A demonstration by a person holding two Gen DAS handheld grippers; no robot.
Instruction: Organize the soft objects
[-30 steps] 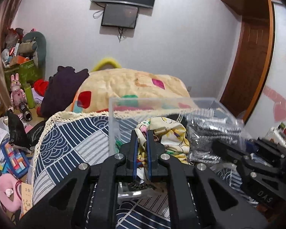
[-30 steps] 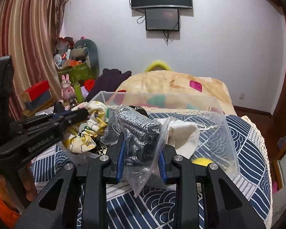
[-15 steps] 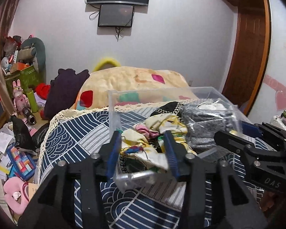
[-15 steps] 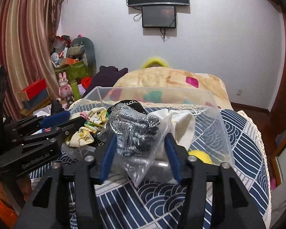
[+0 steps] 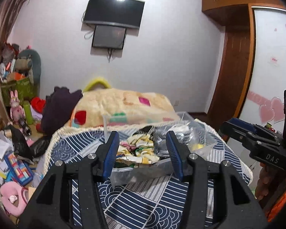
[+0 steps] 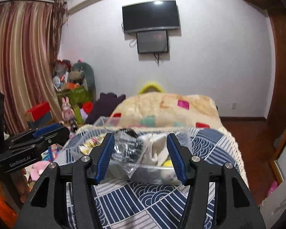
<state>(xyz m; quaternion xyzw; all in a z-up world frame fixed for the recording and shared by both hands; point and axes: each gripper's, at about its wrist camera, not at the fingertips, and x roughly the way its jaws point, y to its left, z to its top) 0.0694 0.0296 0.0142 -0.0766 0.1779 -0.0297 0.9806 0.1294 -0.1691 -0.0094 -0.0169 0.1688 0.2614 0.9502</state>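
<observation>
In the left wrist view, your left gripper (image 5: 142, 153) is now standing wide open and empty; a second ago its fingers were pinched together on the yellow patterned cloth (image 5: 137, 151), half a second ago they were parting, and now you are backing away from it. That cloth is lying inside the clear plastic bin (image 5: 124, 171) on the blue wave-patterned bedspread (image 5: 143, 196), in the bin's left half, so your drop is reading as done. At the right edge your right gripper (image 5: 257, 141) is hanging just beside the bin (white letters "DAS" are showing on its body).

In the right wrist view, your right gripper (image 6: 141, 156) is also spread wide with nothing between the blue pads (image 6: 104, 156); a second ago it was clamping the bagged grey knit item (image 6: 126, 150). That bag is now resting in the bin (image 6: 152, 171), leaning over the near rim, with a white cloth (image 6: 152, 150) to its right and something yellow (image 6: 168, 163) low in the near right corner. Your left gripper (image 6: 32, 143) is showing at the left edge, reading "GenRobot.AI".

Both releases look complete, so you are likely pulling back for the next soft item (the bag's loose corner over the rim may want tucking in). No other writing is legible.
</observation>
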